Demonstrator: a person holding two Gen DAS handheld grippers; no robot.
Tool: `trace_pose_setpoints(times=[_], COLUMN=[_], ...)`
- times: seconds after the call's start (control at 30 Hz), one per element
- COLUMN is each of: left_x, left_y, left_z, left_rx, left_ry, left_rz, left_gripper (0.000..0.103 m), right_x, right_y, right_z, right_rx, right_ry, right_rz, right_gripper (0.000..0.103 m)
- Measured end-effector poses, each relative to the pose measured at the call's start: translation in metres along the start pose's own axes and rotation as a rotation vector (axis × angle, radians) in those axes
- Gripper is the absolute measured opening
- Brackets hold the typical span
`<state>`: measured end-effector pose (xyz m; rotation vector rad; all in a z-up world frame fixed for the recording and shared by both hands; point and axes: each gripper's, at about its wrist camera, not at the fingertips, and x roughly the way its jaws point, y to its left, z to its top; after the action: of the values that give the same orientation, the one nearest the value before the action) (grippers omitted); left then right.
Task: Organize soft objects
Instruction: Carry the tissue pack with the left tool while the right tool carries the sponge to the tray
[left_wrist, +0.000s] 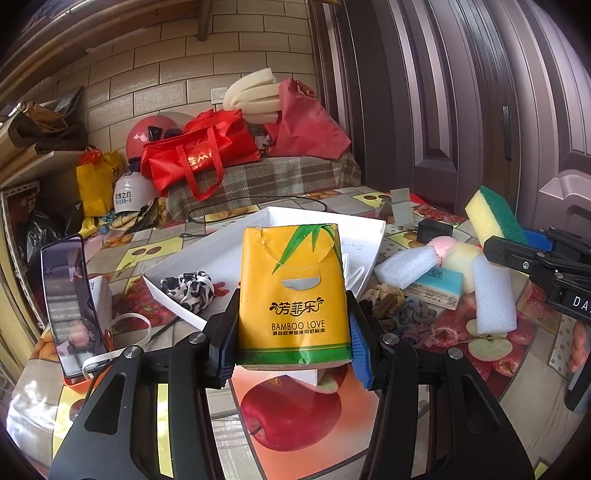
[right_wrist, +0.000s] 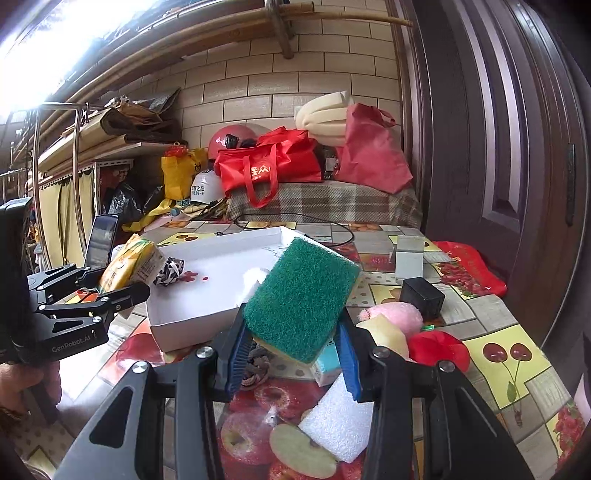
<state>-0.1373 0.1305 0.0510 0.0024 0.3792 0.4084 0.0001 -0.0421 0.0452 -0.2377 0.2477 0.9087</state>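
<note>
Two soft items are held above the table, near the white tray (right_wrist: 192, 325): the tissue pack (left_wrist: 293, 291) clamped in the left gripper (left_wrist: 291, 347), the sponge (right_wrist: 301, 302) pinched by the right gripper (right_wrist: 293, 356). Carrying is judged under way; lowering and release into the tray are called for next.

Rear wall (right_wrist: 295, 81): cream brick-pattern tile, with a white switch plate (left_wrist: 218, 95). Right side: dark brown panelled door (left_wrist: 461, 110). Upper left: bright daylight over bamboo poles (right_wrist: 221, 40) mounted high on the wall. Left side: wooden shelves (right_wrist: 110, 147) with yellow curtains (right_wrist: 62, 218) below. Against the rear wall: low bench under plaid cloth (right_wrist: 325, 203), loaded with red bags (right_wrist: 273, 162) and helmets (right_wrist: 207, 188). Foreground: table covered in fruit-print oilcloth (right_wrist: 517, 350).
</note>
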Motion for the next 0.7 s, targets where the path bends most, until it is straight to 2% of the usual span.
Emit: trace_pose_setpoints(times=[0.4,0.7], left_x=[0.005,0.033], left_y=[0.007,0.023], left_z=[0.001,0.01], left_rx=[-0.036,-0.066], left_ry=[0.007,0.03], left_rz=[0.005,0.051], left_gripper=[0.05,0.05], right_x=[0.012,0.042], right_y=[0.019,0.042], right_z=[0.002,0.005], right_rx=[-0.014,-0.052], right_ry=[0.017,0.05], right_rz=[0.037,0.051], right_gripper=[0.043,0.043])
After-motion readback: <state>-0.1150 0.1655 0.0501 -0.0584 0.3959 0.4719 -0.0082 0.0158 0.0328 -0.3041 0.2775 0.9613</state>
